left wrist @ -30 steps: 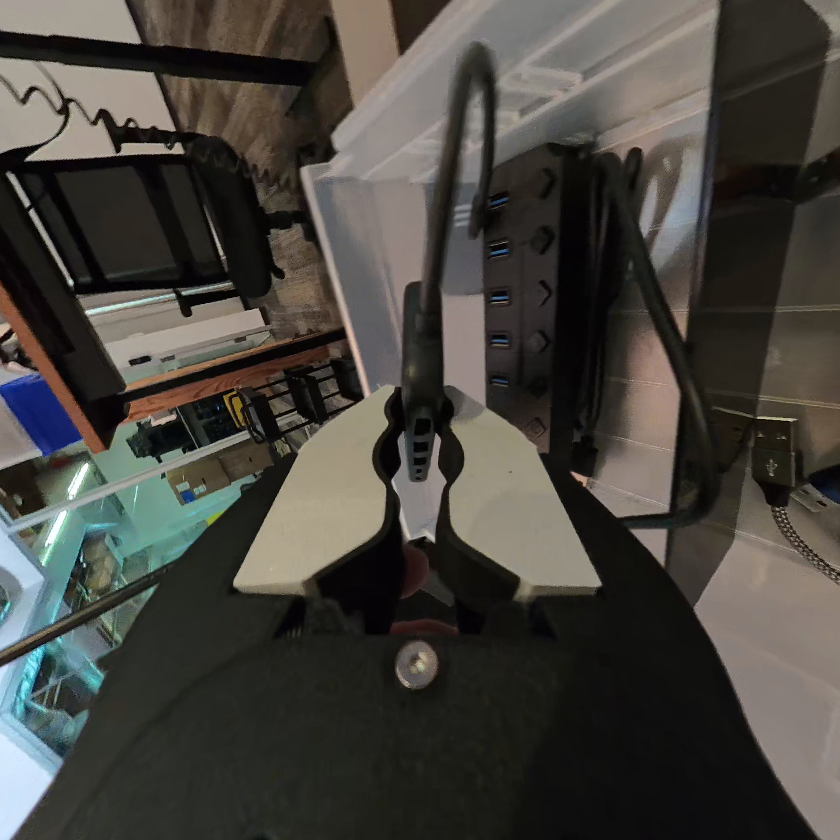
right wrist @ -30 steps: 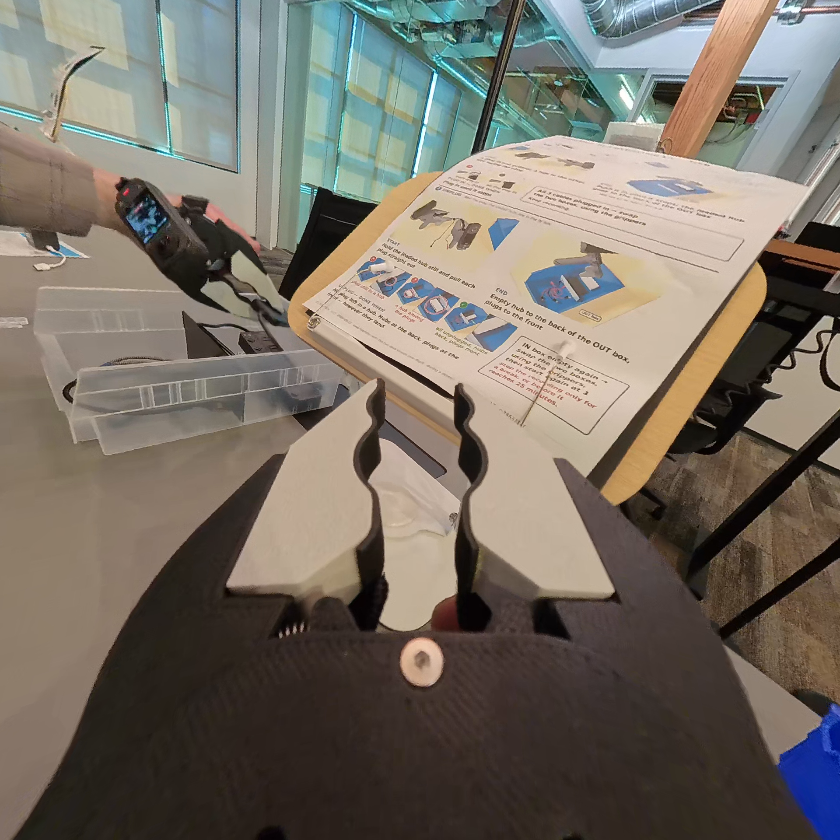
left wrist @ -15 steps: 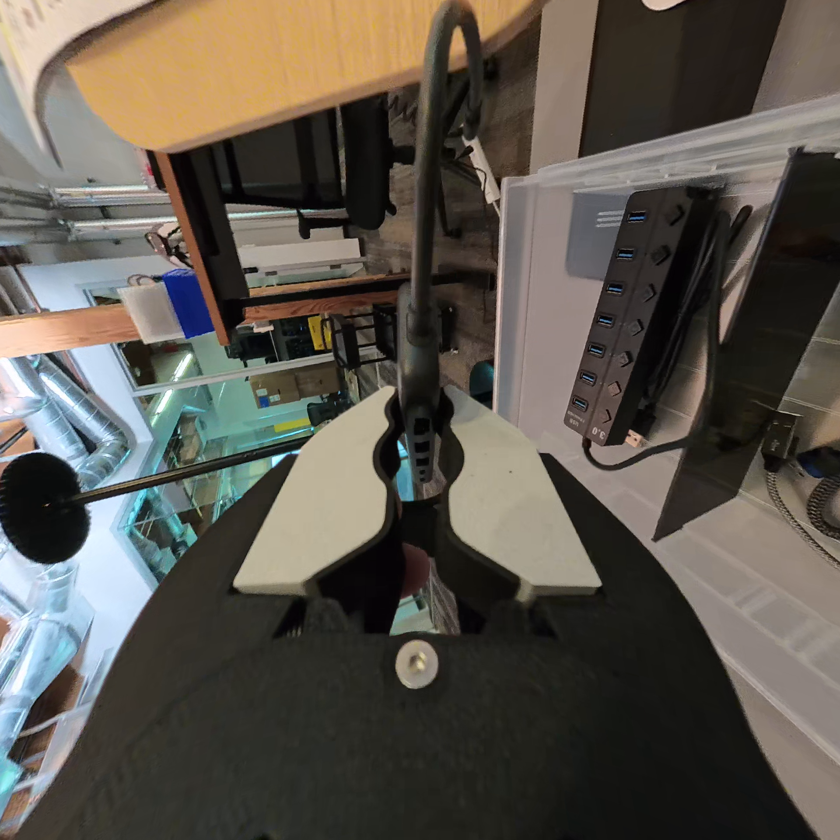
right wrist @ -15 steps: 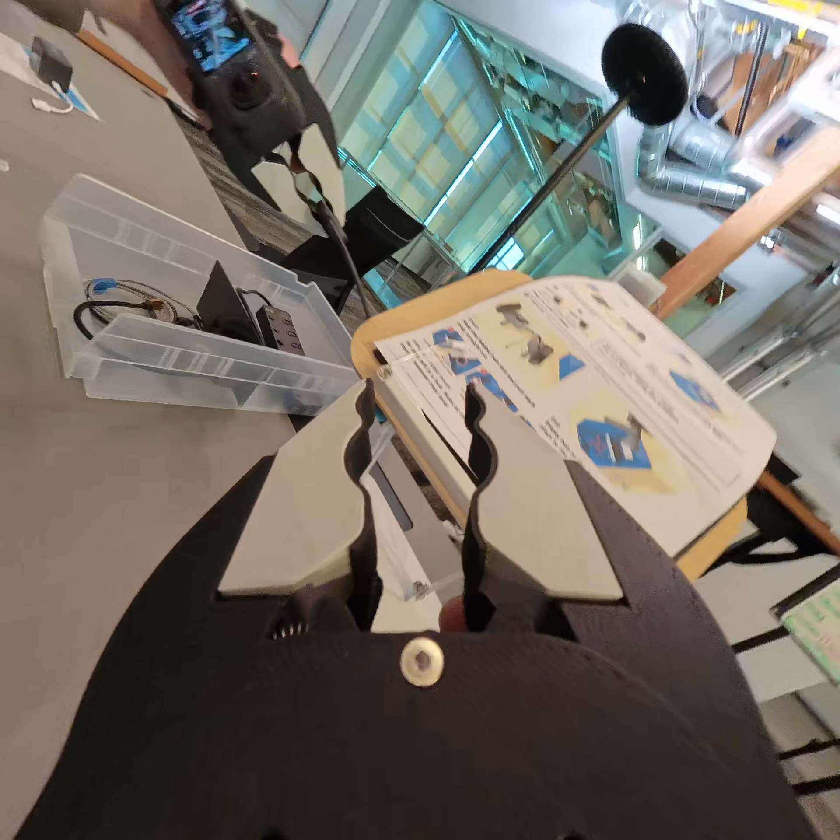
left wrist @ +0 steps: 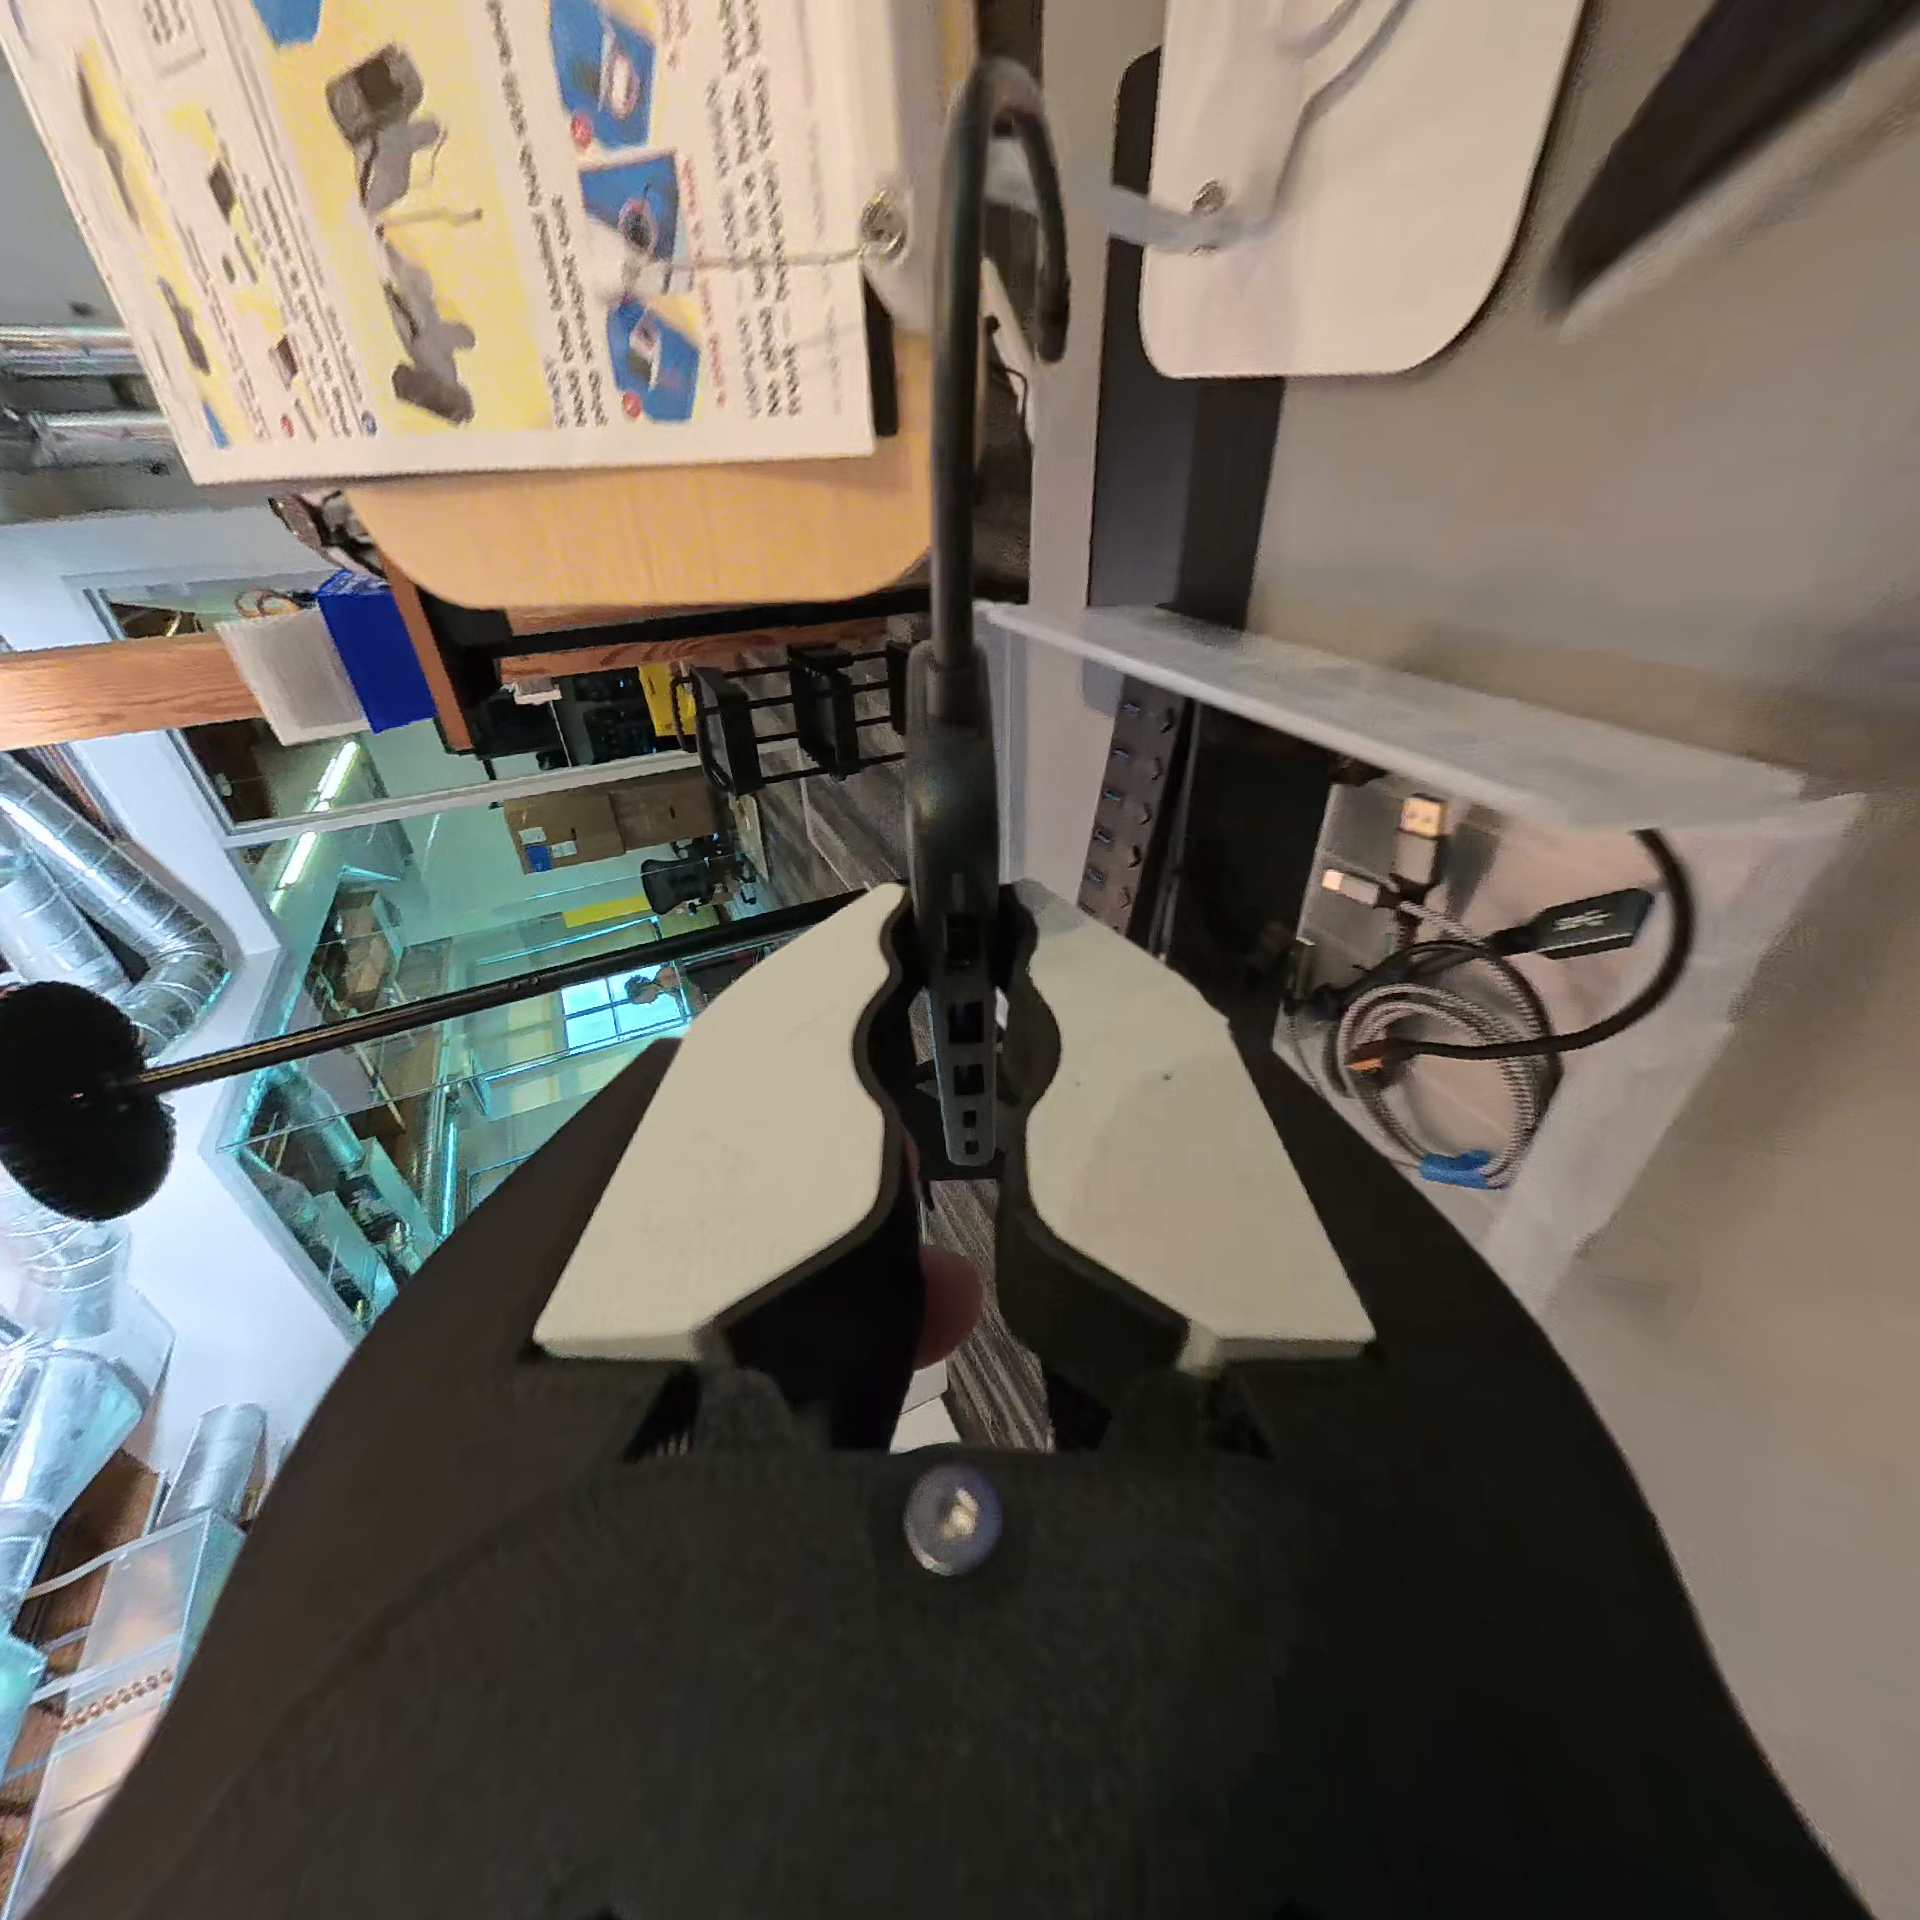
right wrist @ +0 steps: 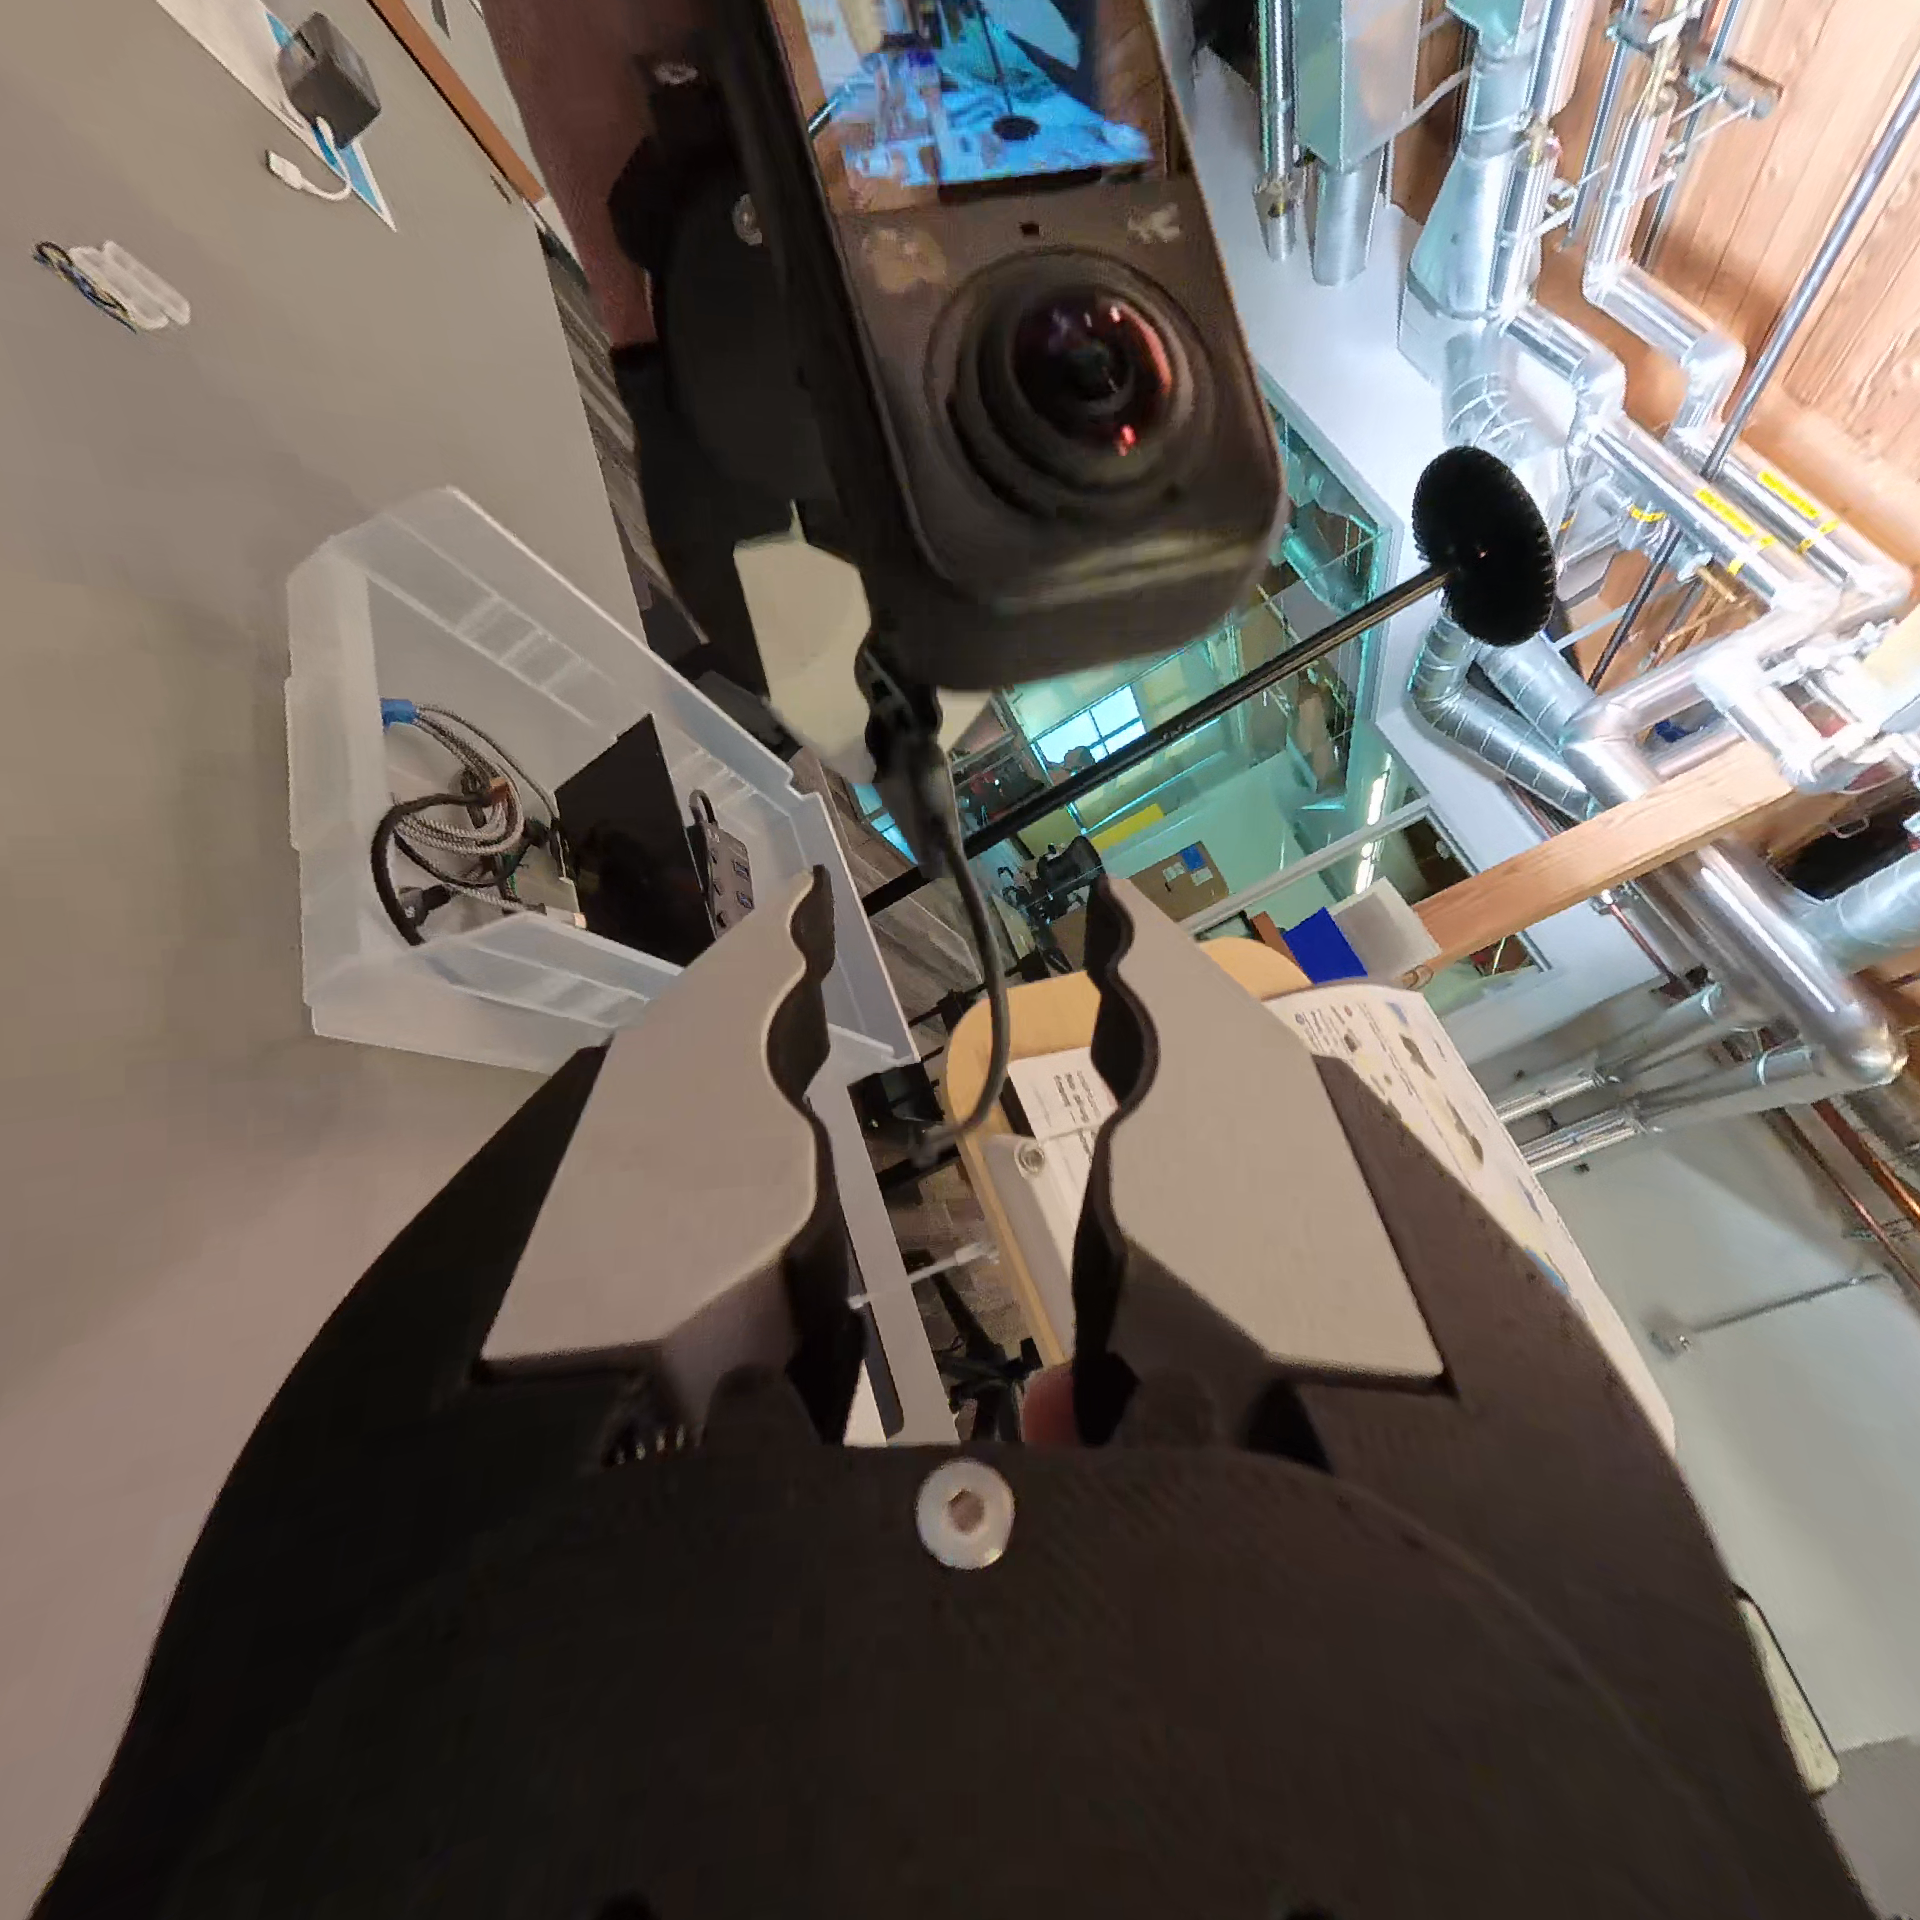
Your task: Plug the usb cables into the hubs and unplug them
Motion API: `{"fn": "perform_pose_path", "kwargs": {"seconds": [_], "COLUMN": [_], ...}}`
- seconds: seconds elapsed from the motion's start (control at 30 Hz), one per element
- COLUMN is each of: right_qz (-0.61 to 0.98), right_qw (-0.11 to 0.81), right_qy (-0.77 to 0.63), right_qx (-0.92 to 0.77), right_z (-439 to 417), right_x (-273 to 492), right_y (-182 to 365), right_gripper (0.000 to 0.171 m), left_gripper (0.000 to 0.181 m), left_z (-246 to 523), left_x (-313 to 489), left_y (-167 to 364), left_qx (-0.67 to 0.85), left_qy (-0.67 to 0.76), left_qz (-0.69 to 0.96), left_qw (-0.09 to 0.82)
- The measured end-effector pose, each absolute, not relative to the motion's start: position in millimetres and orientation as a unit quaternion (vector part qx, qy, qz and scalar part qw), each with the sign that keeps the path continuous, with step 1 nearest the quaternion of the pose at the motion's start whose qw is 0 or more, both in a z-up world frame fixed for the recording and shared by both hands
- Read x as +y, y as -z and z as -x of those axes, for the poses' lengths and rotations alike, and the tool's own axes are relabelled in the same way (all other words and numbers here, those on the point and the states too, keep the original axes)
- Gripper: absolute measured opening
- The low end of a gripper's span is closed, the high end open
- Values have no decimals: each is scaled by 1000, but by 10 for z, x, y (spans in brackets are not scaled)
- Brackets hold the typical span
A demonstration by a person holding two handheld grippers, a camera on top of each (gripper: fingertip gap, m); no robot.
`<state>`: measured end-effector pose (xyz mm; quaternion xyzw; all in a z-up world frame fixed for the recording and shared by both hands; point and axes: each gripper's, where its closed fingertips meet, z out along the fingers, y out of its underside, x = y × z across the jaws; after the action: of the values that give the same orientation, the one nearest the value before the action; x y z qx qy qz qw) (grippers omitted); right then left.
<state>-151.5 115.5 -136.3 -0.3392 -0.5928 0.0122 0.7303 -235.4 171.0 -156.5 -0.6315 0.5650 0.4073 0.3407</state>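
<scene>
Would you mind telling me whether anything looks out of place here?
Nothing looks damaged or spilled. The left gripper holds a small hub in mid-air, its cable looping free, well away from the clear bin.

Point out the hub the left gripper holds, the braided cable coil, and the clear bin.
small grey hub [left wrist: 961, 1049], left wrist view, its port edge.
braided cable coil [left wrist: 1455, 1049], left wrist view, the loops.
clear bin [right wrist: 343, 665], right wrist view, its side wall.

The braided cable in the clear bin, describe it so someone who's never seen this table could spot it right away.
Find the clear plastic bin on the grey table. In the compartment beside its black divider lies a coiled braided cable. Unlike the smooth black cable looping around it, it has a grey-and-white woven jacket and a blue tie at one end.
</scene>
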Motion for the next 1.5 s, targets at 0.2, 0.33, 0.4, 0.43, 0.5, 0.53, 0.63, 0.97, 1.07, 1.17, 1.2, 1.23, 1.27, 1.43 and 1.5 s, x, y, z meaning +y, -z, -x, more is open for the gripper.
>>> {"fn": "perform_pose_path", "kwargs": {"seconds": [0.2,0.33,0.4,0.43,0.5,0.53,0.63,0.97,1.07,1.17,1.2,1.23,1.27,1.43,1.5], "right_qz": [339,338,337,336,340,344,353,345,331,318,314,313,312,308,316], "right_qw": [717,709,708,704,694,690,686,652,640,628,626,624,620,627,632], "right_qy": [15,17,16,12,-10,-25,-83,-269,-296,-310,-316,-320,-320,-298,-281], "right_qx": [-608,-619,-621,-625,-634,-636,-631,-620,-627,-639,-640,-641,-645,-651,-650], "right_z": [1628,1640,1629,1626,1619,1613,1585,1333,1256,1214,1204,1194,1187,1161,1169], "right_x": [1140,1163,1160,1154,1130,1122,1091,970,915,855,835,827,823,860,911], "right_y": [1509,1611,1615,1625,1661,1672,1653,1495,1477,1492,1488,1484,1498,1518,1528], "right_gripper": [42,24,16,15,12,11,10,9,9,9,9,9,10,12,13], "left_gripper": [13,13,12,12,12,13,14,63,45,28,24,22,21,13,13], "left_z": [1964,1739,1709,1703,1692,1683,1636,1961,1897,1832,1803,1787,1779,1757,1778], "left_x": [1421,1290,1250,1242,1228,1226,1205,1094,1030,1021,1020,1018,1008,991,1008], "left_y": [1735,1706,1724,1728,1742,1741,1706,1555,1607,1608,1603,1610,1633,1686,1692], "left_qx": [599,617,626,629,632,635,644,629,639,636,633,632,635,629,622], "left_qy": [-373,-347,-351,-351,-343,-344,-338,-261,-226,-219,-215,-213,-211,-209,-219], "left_qz": [629,620,616,614,616,612,599,632,619,610,607,606,605,614,621], "left_qw": [327,338,326,323,322,323,335,370,396,419,429,433,431,429,423]}}
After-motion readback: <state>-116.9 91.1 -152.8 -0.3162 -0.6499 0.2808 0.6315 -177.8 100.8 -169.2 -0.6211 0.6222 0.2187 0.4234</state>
